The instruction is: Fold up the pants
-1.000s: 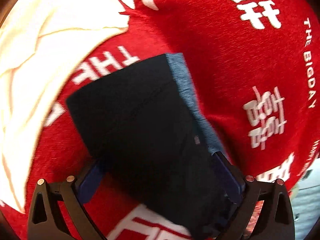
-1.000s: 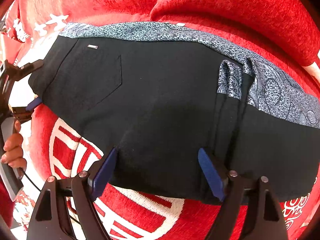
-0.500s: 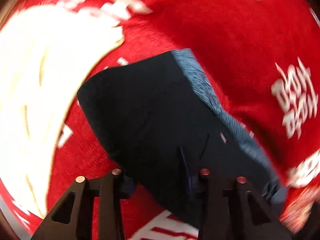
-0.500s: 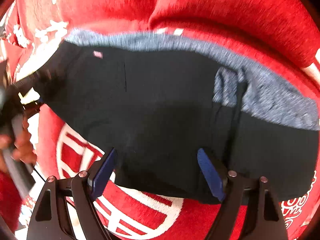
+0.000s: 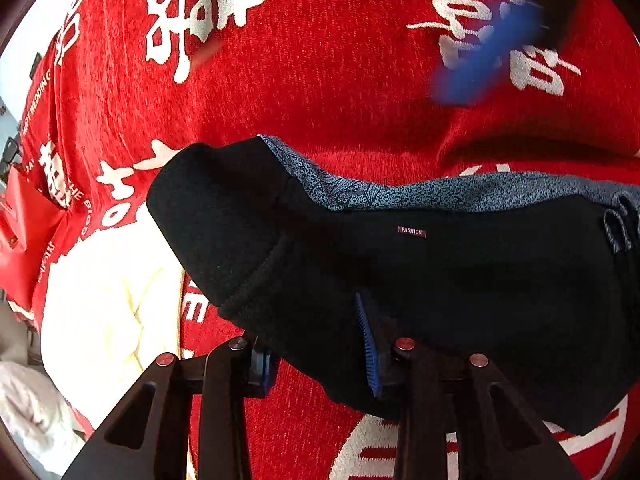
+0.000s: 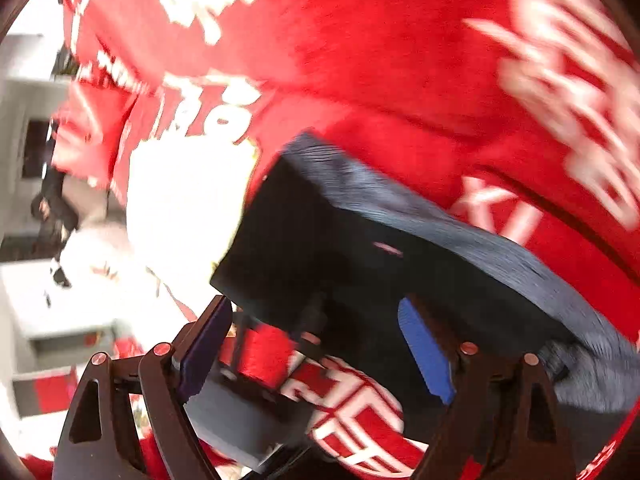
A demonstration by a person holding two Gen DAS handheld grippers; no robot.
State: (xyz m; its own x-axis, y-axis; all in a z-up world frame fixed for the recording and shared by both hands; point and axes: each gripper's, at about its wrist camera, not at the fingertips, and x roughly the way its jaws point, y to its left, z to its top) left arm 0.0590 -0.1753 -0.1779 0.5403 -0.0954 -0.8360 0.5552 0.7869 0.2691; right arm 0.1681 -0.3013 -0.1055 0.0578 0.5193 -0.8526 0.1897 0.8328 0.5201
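Note:
The black pants (image 5: 460, 280) with a blue-grey patterned waistband (image 5: 380, 192) lie folded on a red cover. A small "FASHION" label (image 5: 412, 231) shows near the band. My left gripper (image 5: 316, 356) has narrowed jaws pinching the near edge of the pants; fabric fills the gap. My right gripper (image 6: 320, 356) is open, its fingers wide apart over the pants (image 6: 360, 264); that view is blurred. A blue pad of the right gripper (image 5: 484, 48) shows blurred at the top right of the left wrist view.
The red cover (image 5: 320, 60) with white characters spreads all around. A cream-white cloth (image 5: 108, 312) lies to the left of the pants, also bright white in the right wrist view (image 6: 180, 208). Grey furniture (image 6: 28, 120) stands at the far left.
My left gripper has closed onto the pants' edge and swung around. My right gripper stayed open and moved fast toward the left end of the pants; its view is now blurred.

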